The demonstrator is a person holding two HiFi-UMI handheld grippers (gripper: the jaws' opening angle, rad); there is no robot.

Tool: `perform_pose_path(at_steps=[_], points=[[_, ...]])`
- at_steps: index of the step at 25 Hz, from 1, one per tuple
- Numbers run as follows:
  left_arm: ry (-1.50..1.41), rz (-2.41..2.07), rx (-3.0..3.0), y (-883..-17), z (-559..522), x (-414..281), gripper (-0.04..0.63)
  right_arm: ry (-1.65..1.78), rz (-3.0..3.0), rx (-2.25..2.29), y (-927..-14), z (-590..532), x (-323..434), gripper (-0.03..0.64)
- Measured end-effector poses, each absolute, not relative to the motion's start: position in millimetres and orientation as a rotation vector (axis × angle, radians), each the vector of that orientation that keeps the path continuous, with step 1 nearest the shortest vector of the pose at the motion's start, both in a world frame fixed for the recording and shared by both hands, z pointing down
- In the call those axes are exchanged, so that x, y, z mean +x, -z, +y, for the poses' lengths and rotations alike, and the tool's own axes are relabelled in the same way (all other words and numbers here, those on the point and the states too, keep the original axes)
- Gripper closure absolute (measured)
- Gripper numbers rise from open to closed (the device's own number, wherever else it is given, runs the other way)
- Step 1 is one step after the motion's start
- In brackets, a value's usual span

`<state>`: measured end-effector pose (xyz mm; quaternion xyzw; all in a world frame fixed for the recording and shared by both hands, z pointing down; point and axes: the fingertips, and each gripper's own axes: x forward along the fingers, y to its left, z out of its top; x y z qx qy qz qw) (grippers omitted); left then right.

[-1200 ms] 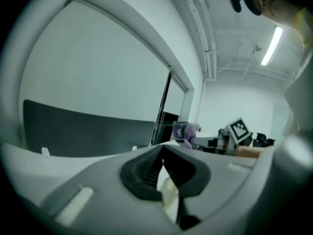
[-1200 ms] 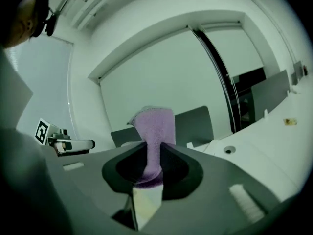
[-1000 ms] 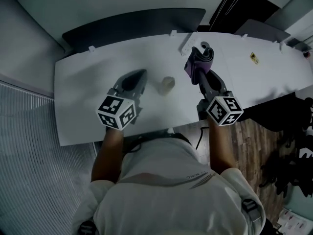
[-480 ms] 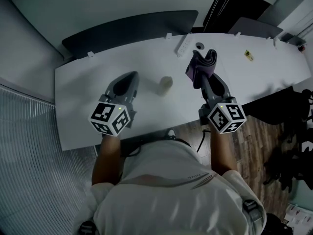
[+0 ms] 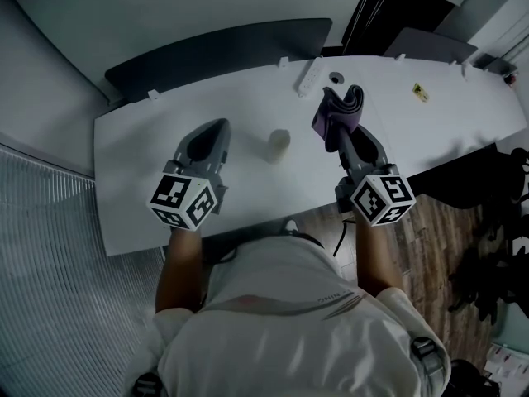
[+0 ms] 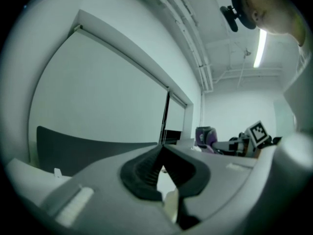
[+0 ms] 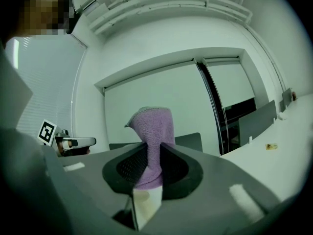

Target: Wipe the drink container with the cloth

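Left gripper point(image 5: 216, 132): jaws fully together, nothing in them, held over the white table point(image 5: 132, 164), nose pointing away from the person. Right gripper point(image 5: 336, 136): jaws clamped on the purple cloth point(image 5: 340, 106), also pointing away and slightly left.

The cloth's long axis runs straight out of the right jaws. The free end stands clear past the tips and folds over at the top, and the lower part is pinched between the pads.

Drink container point(image 5: 279, 141): a small pale thing on the table between the two grippers. It is just ahead and to the right of the left gripper's tips, and left of the right gripper's tips and cloth. It touches neither. It looks upright, but it is too small to tell which way it faces.

Room: bare tabletop lies all round the container, with a wide open stretch left of the left gripper. Beyond the right gripper's cloth, near the far edge, lie a power strip point(image 5: 310, 74) and a round hole point(image 5: 335, 78). A dark panel point(image 5: 223, 44) runs along the far edge. The near table edge sits under the grippers' rear ends, and the right gripper's marker cube point(image 5: 382, 198) hangs past it over the wood floor point(image 5: 421, 222).
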<state>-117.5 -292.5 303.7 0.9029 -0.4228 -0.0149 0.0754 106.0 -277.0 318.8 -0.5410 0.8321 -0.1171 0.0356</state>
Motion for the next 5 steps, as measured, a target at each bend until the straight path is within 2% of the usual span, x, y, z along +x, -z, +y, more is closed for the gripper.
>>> perform_pose_path(at_steps=[5], points=[[0.044, -1.256, 2.729, -299.4, -283.8, -111.8, 0.591, 0.375, 2.554, -1.659, -318.6, -270.8, 108.1, 0.537]])
